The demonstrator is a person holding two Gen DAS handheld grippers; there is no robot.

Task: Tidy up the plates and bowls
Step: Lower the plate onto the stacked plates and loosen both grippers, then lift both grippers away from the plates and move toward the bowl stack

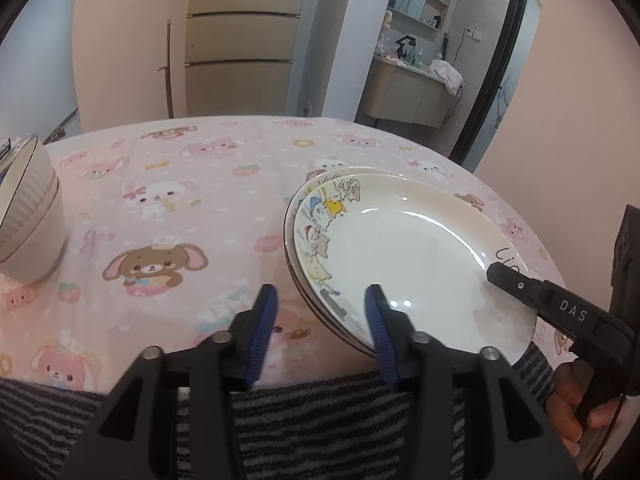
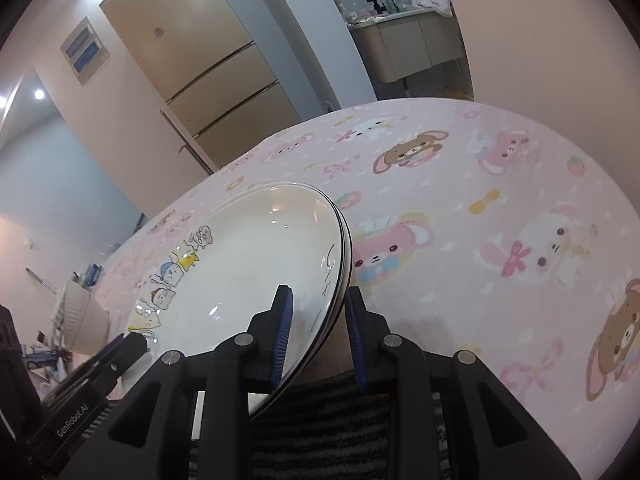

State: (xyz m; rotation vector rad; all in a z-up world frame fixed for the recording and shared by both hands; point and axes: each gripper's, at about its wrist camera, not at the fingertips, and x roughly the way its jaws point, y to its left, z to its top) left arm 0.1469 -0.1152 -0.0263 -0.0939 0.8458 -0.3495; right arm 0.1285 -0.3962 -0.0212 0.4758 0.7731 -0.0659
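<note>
A stack of white plates (image 1: 408, 248) with cartoon animals on the rim hangs tilted over the near part of the pink table (image 1: 192, 184). My right gripper (image 2: 318, 300) is shut on the stack's right rim (image 2: 336, 280), one blue pad on top and one beneath; in the left wrist view it reaches in from the right (image 1: 498, 272). My left gripper (image 1: 320, 300) is open, with the stack's near-left rim between its blue pads and not pinched. In the right wrist view the left gripper (image 2: 128, 344) shows at the lower left of the plates. Ribbed cream bowls (image 1: 28, 216) stand nested at the table's left edge.
A pink cartoon tablecloth (image 2: 480, 220) covers the round table. A person's grey striped garment (image 1: 320, 420) lies along the near edge, and a hand (image 1: 572, 400) holds the right gripper. A tall fridge (image 2: 208, 64) and a vanity counter (image 1: 408, 92) stand beyond the table.
</note>
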